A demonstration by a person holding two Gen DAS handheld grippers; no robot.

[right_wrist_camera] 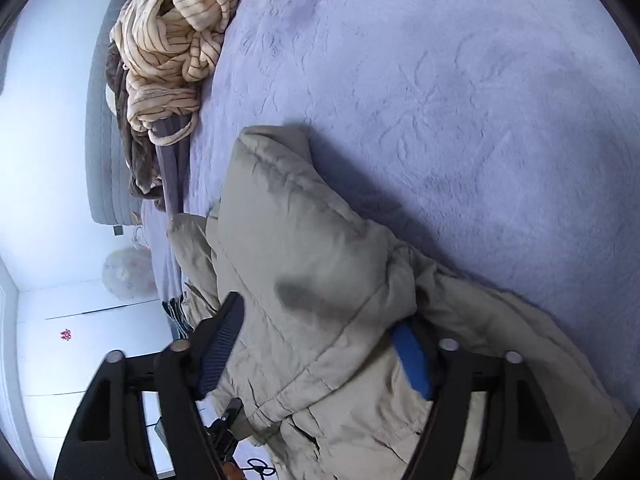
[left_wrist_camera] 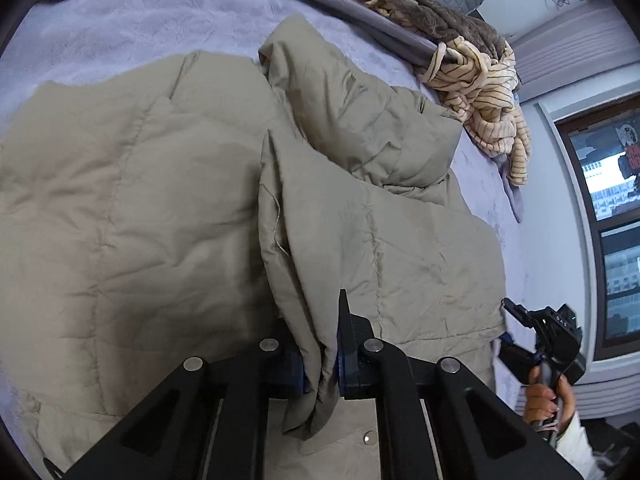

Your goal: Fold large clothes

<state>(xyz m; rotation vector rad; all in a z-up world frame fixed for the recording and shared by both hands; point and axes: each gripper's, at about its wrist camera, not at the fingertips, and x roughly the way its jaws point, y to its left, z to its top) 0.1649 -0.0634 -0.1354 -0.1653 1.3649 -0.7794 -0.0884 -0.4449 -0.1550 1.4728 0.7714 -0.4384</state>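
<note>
Both jaws act on a puffy khaki quilted jacket [left_wrist_camera: 140, 200] on the lavender plush bedspread [right_wrist_camera: 440, 100]: left gripper [left_wrist_camera: 320, 364] pinches a fold, right gripper [right_wrist_camera: 320, 356] straddles its bulk, wide apart.

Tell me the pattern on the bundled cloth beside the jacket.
Cream with thin dark stripes; clearest in the right wrist view.

Black angular left gripper [left_wrist_camera: 320, 364] arms with silver rivets, blue-padded jaws; bare hand [left_wrist_camera: 546, 398], white sleeve.

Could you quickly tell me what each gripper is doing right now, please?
Left gripper: shut on a fold of the khaki puffer jacket.
Right gripper: open, with a padded part of the jacket between its fingers.
</note>
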